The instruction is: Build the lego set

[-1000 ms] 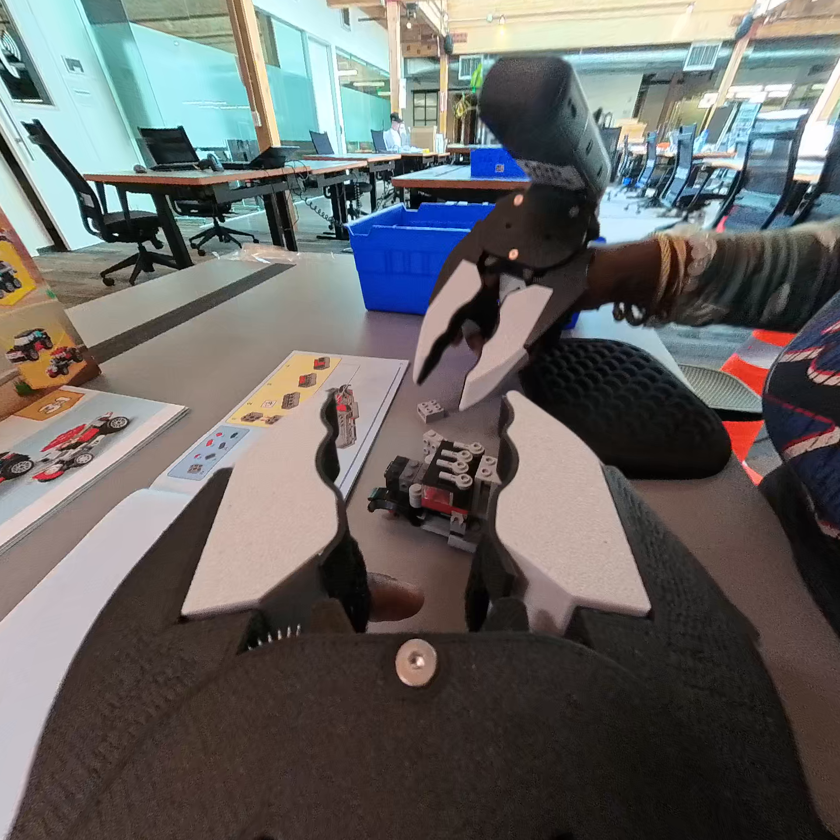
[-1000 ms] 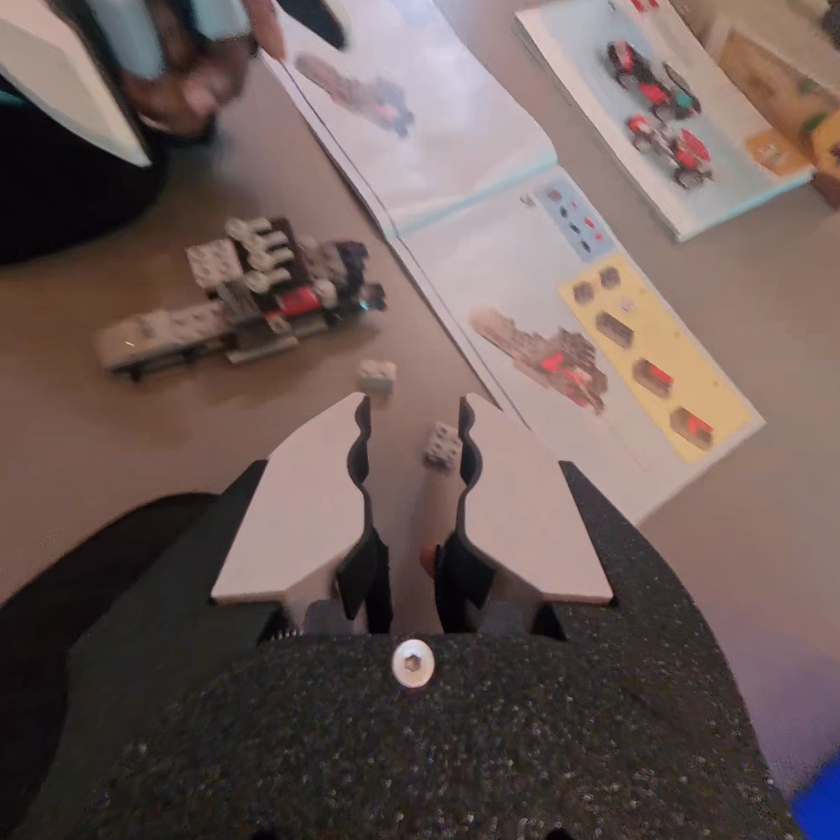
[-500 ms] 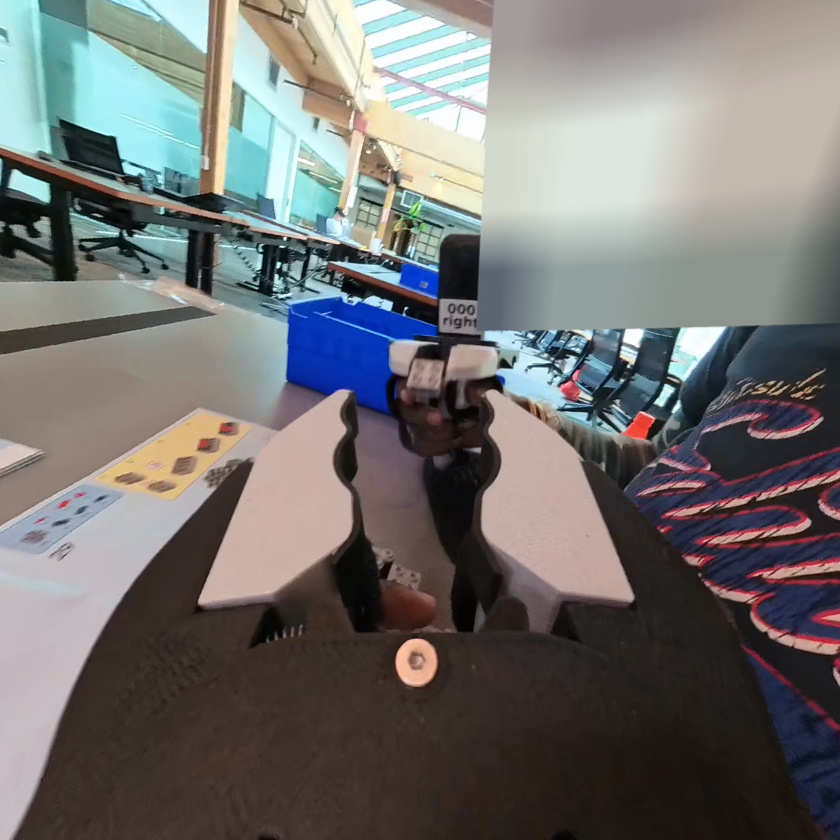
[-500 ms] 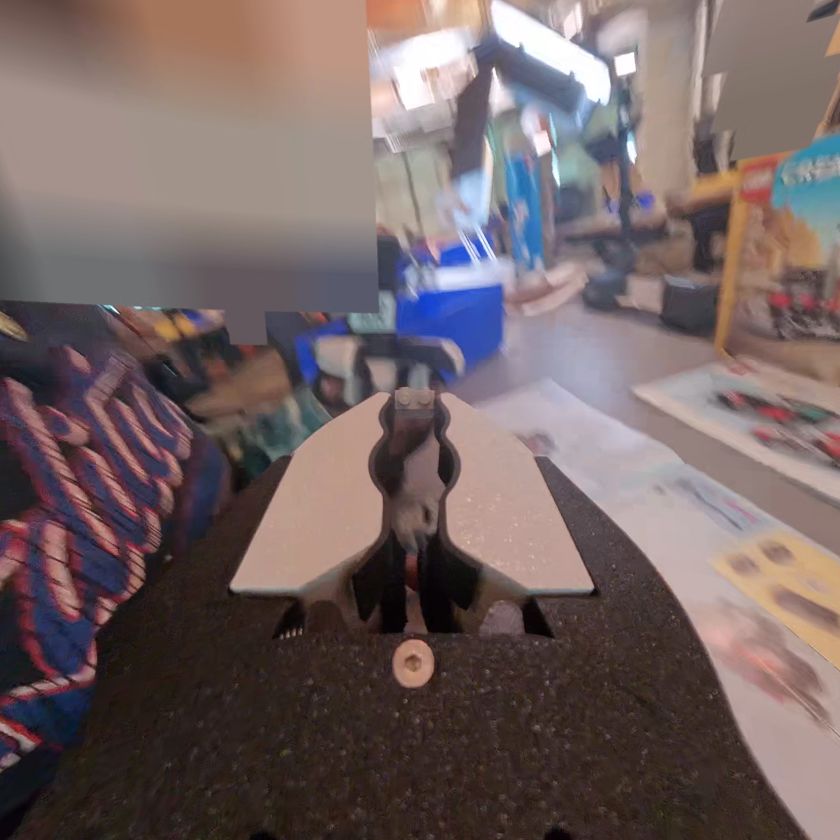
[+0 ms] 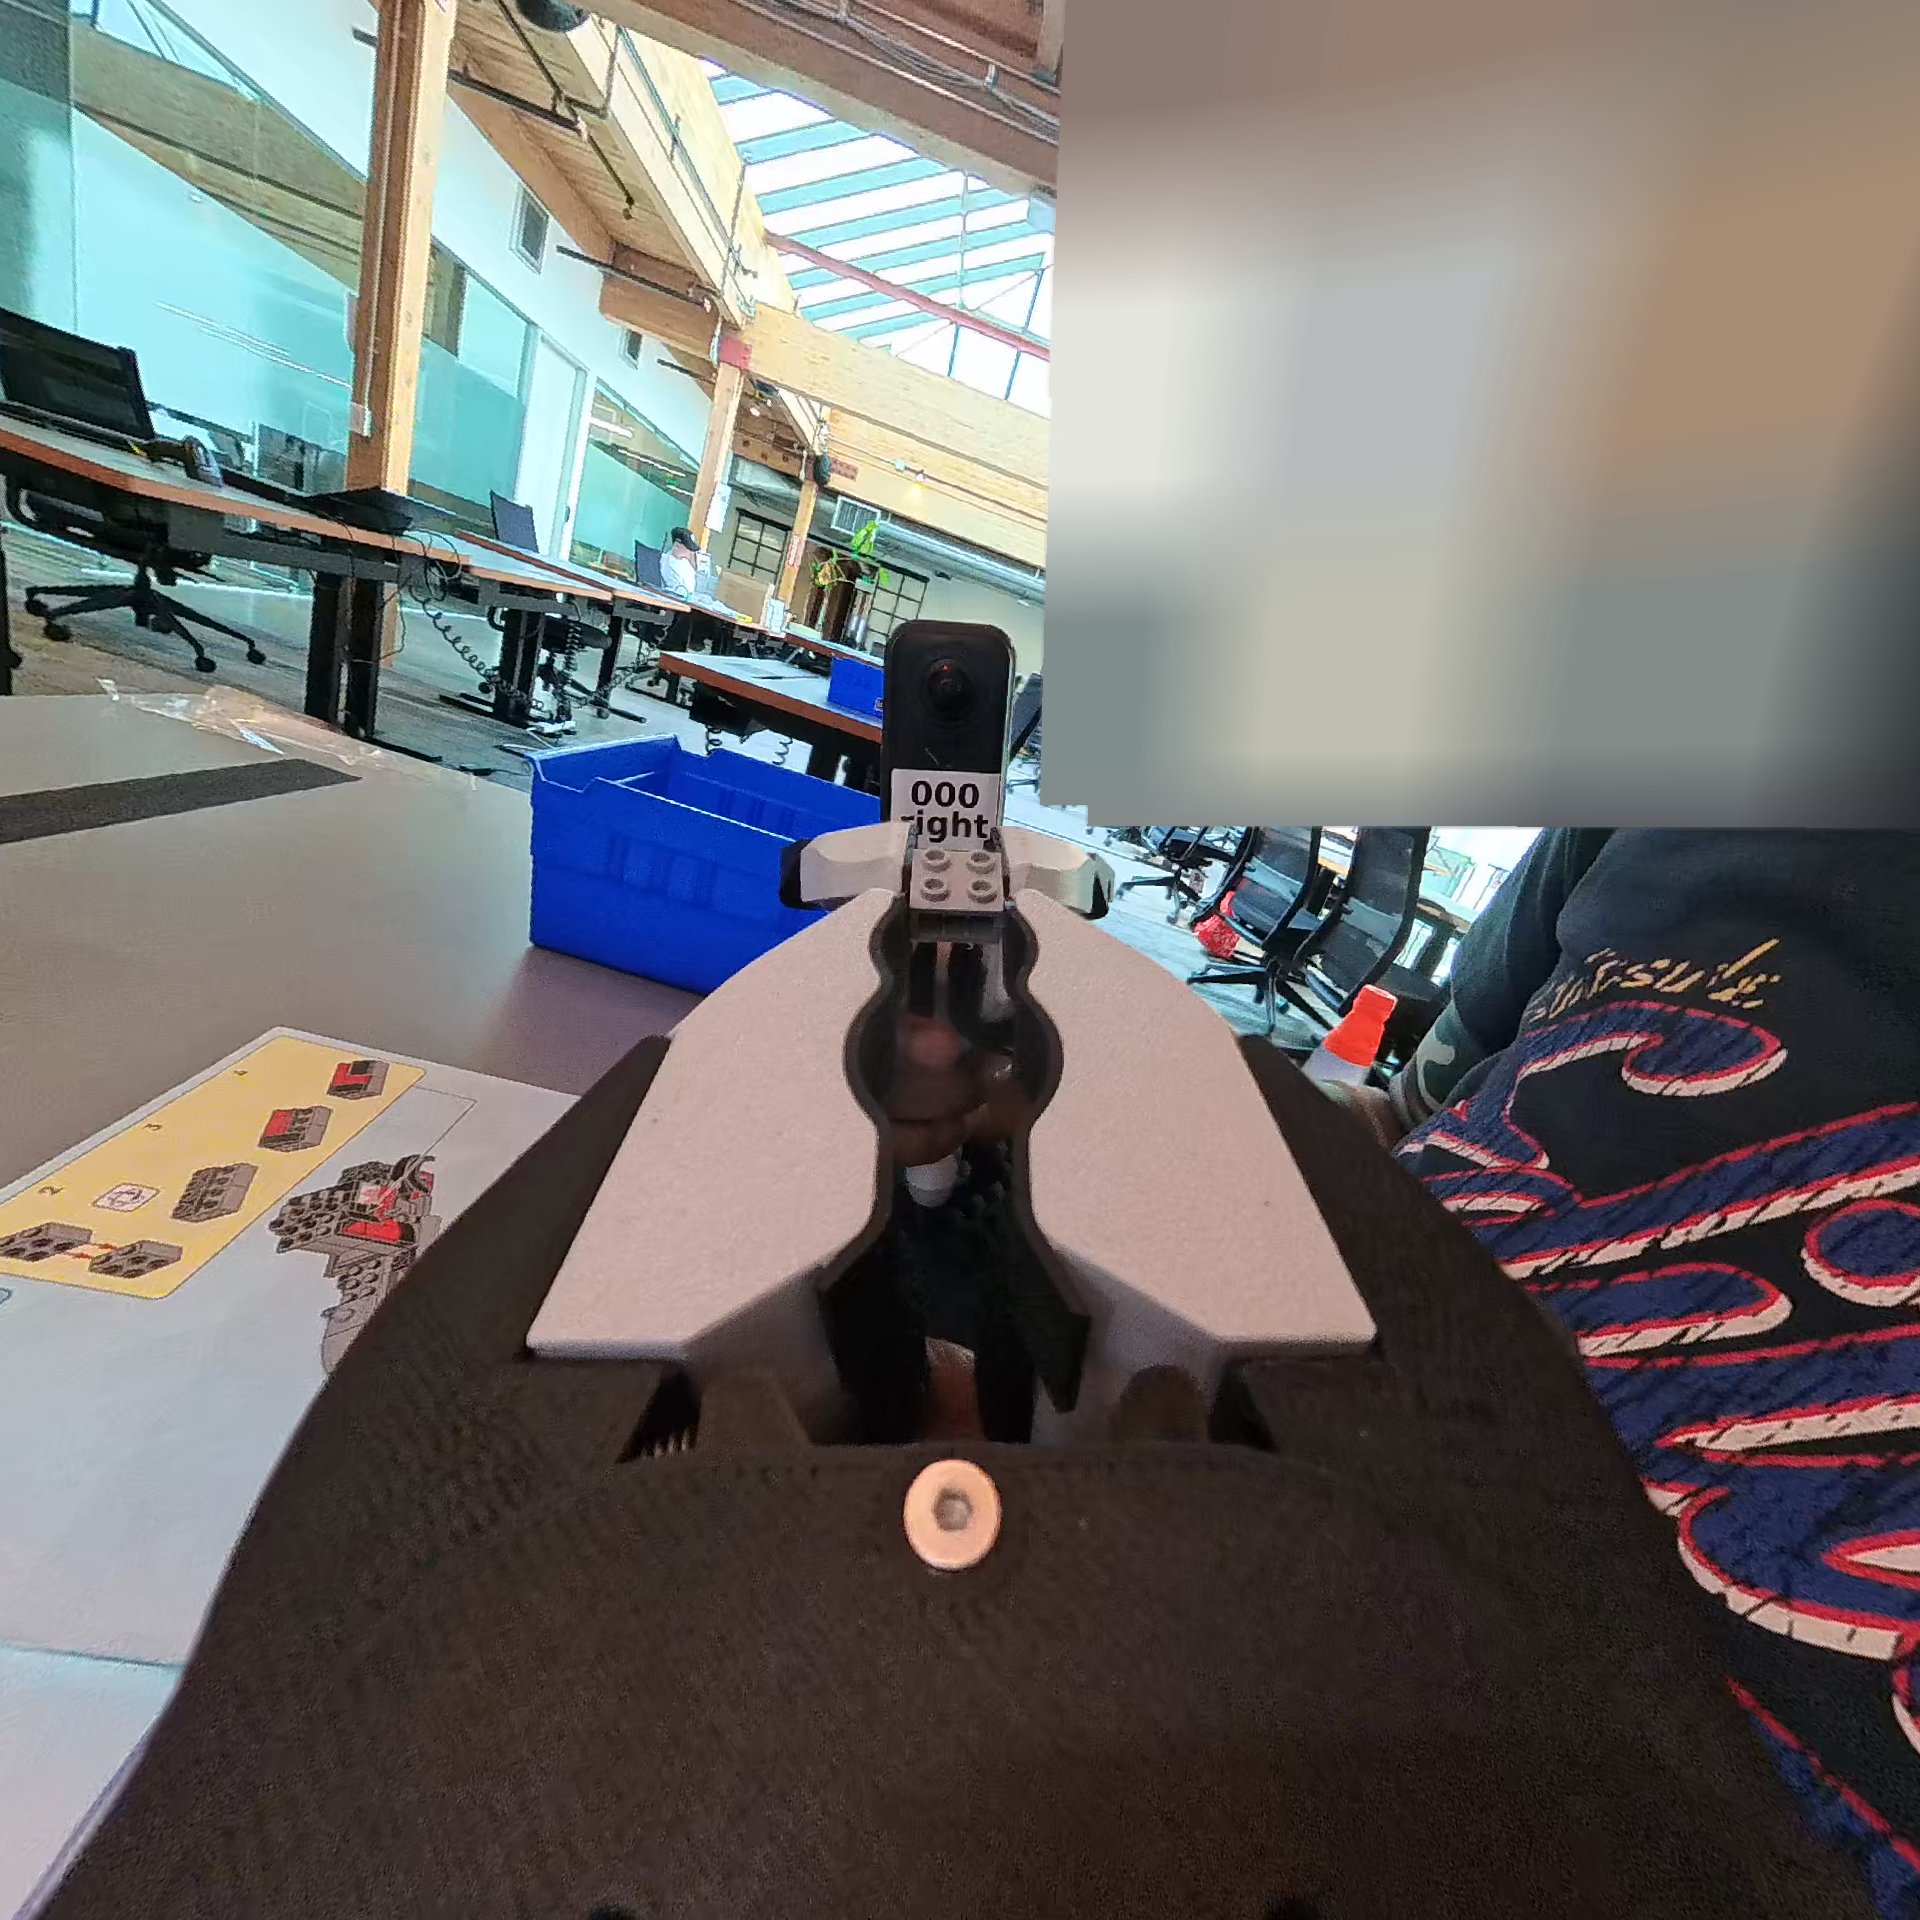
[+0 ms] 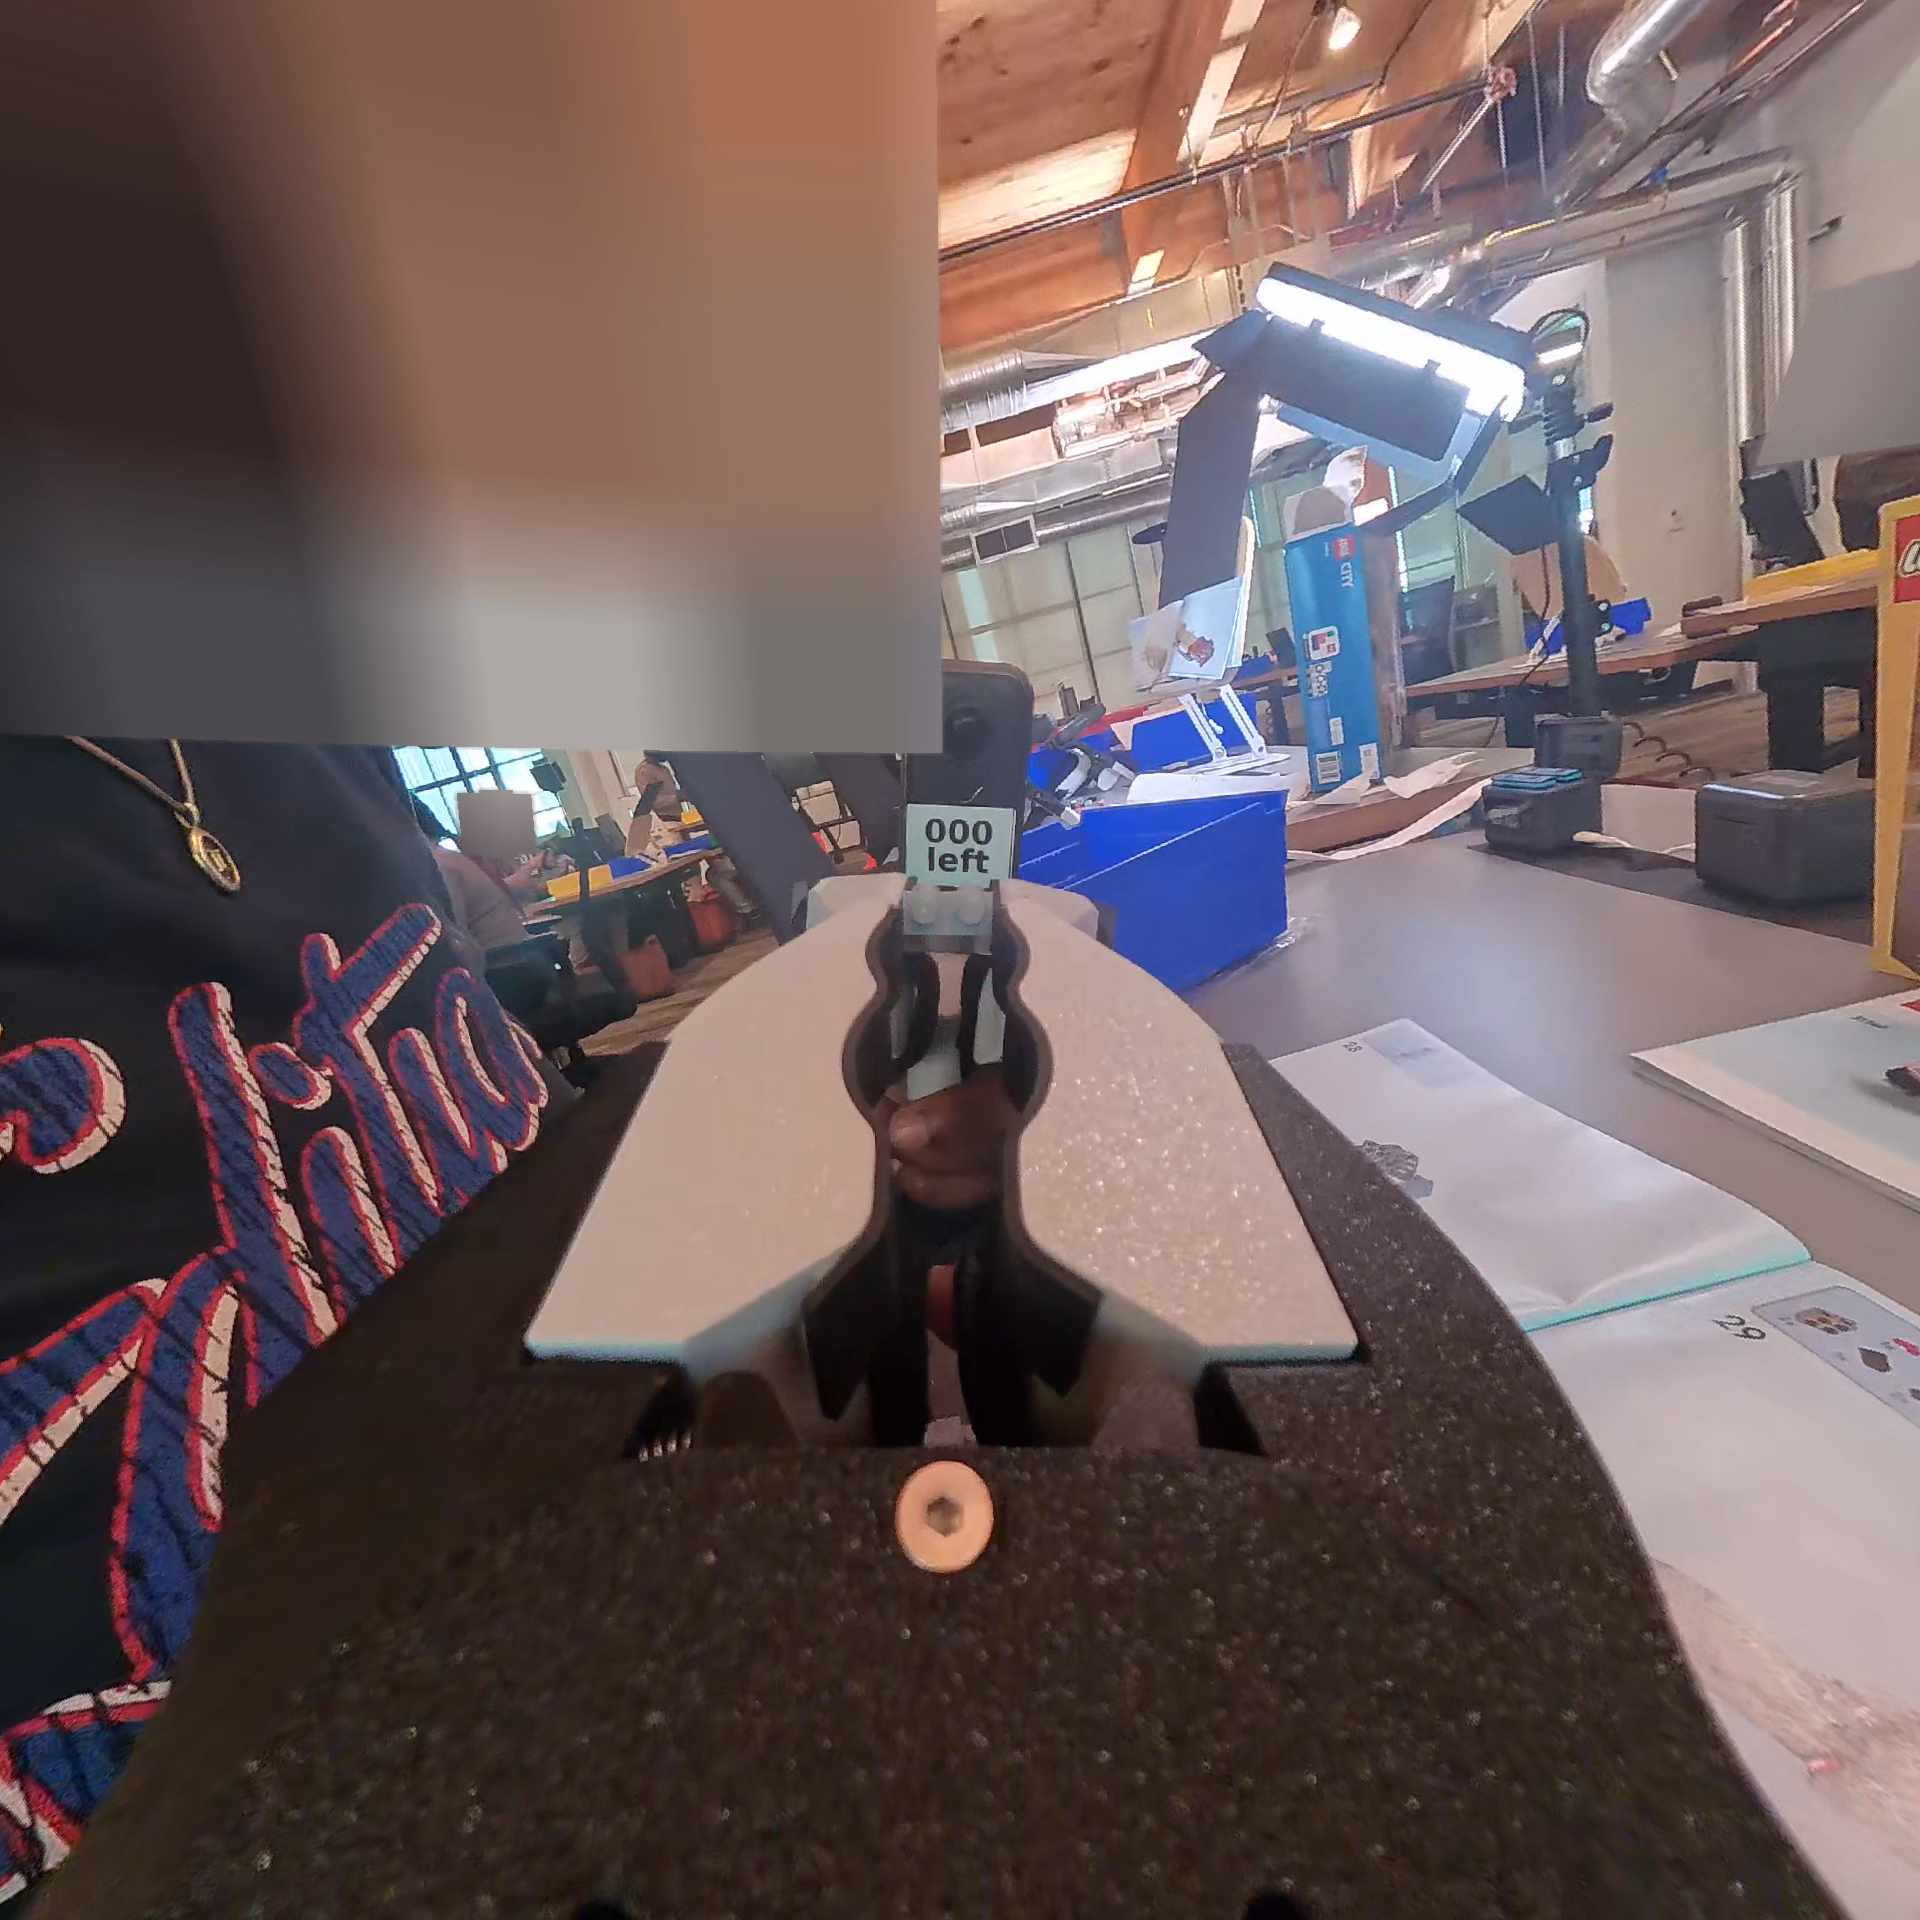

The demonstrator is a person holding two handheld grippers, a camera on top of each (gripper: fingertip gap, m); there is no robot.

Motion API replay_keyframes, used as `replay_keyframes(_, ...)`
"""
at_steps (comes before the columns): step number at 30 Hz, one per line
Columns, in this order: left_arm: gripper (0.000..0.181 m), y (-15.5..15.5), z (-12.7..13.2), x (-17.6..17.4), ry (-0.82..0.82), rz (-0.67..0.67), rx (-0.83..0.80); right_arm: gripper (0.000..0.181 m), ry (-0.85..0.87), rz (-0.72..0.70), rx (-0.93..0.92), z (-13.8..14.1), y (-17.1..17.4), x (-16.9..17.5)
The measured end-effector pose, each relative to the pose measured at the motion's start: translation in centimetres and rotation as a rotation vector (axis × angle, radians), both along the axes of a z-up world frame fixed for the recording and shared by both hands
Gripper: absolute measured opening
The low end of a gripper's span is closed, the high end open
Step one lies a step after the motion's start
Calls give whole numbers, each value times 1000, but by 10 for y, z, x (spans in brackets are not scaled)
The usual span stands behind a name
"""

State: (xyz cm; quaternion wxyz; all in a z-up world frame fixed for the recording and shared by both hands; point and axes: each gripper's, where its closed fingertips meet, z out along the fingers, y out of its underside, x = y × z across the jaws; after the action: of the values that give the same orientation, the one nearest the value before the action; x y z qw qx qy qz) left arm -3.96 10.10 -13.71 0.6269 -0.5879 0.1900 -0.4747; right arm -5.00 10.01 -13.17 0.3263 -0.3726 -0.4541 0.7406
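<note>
My left gripper (image 5: pixel 956 920) and my right gripper (image 6: pixel 945 940) meet tip to tip in the air in front of a person's chest. Both are shut on the same small grey brick (image 5: pixel 957 881), whose four studs face the left wrist camera. In the right wrist view the brick (image 6: pixel 943 920) sits between my right fingertips. The camera of the facing right gripper (image 5: pixel 948 696) shows just behind the brick. The open instruction booklet (image 5: pixel 260 1195) lies on the table below. The partly built model is out of view.
A blue bin (image 5: pixel 665 873) stands on the grey table behind the grippers and also shows in the right wrist view (image 6: pixel 1164 883). A second booklet (image 6: pixel 1787 1091), a yellow set box (image 6: pixel 1896 727) and grey devices (image 6: pixel 1777 842) lie to the right. The person's dark patterned shirt (image 5: pixel 1662 1247) is close. My two grippers' fingertips are within a few centimetres of each other.
The right gripper shut on a grey brick and lifted it off the table. The left gripper rose to face it and has now shut on the same brick.
</note>
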Motion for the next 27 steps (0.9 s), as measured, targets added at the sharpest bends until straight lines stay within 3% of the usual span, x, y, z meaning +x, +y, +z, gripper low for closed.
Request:
replay_keyframes(5,16,-1,-11,-3,82,19,-4,16,-100,-18,53,-14,0,-3)
replay_keyframes(6,16,0,-14,-5,108,31,-6,28,-147,-37,81,-19,2,-4)
replay_keyframes(11,16,-1,-23,-22,132,72,-23,131,-513,-208,303,-71,25,-1)
replay_keyframes(13,16,-2,-26,-27,150,90,-20,140,-614,-256,416,-86,33,8)
replay_keyframes(16,16,-3,-31,-32,197,117,-5,115,-761,-297,497,-102,47,23)
replay_keyframes(20,16,-3,-36,-32,245,130,1,37,-962,-386,609,-127,79,51)
replay_keyframes(24,16,0,-36,-35,258,168,16,39,-1062,-475,514,-143,82,53)
replay_keyframes(27,16,2,-38,-34,281,184,25,29,-1084,-517,421,-153,77,48)
